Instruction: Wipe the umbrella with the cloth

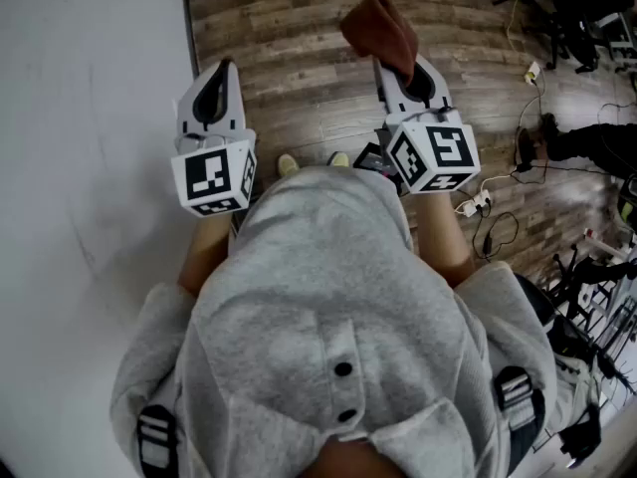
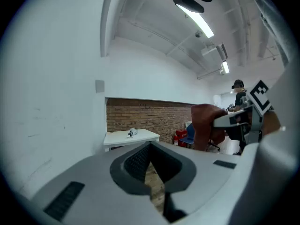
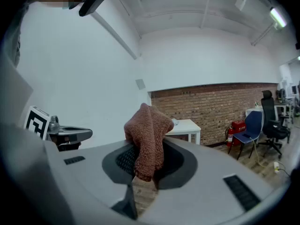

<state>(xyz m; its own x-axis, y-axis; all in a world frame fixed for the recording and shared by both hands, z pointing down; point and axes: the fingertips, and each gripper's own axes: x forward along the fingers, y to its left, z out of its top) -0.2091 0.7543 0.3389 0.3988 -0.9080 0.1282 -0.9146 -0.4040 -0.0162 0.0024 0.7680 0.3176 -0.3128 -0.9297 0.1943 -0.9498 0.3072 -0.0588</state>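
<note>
Both grippers are up and held out almost level over the wood floor (image 1: pixel 299 48). The right gripper (image 1: pixel 410 76) is clenched on the cloth (image 3: pixel 149 137) — a rust-brown, nubbly piece pinched between the pads. Its bulk is bunched above the jaws and flops over, with a short tail hanging below. From the head view the cloth sticks out past that gripper's tip, clear of the floor beneath.

The left gripper (image 1: pixel 221 76) is clenched too, with nothing in it. Its own view shows the two jaws pressed together, with only a sliver of floor through the seam. It sits just beside the white wall (image 1: pixel 90 118), about level with the right gripper and apart from it. The marker cube (image 1: pixel 214 175) on each faces the head camera.

Below them a grey hoodie (image 1: pixel 338 307) fills the lower frame, and two shoe toes (image 1: pixel 289 164) peek out past it. Off to the right, cables (image 1: pixel 498 227) and a power strip (image 1: pixel 476 204) lie on the floor.

Ahead, along the jaws, there's a brick wall (image 3: pixel 215 107) with a white worktop (image 3: pixel 185 125) against it. A small object sits on top, too small to make out. Further right are a blue chair (image 3: pixel 251 125), a black office chair (image 3: pixel 272 118) and something red (image 3: pixel 233 130) low by the brick. A person (image 2: pixel 240 95) stands far back in the left gripper view.
</note>
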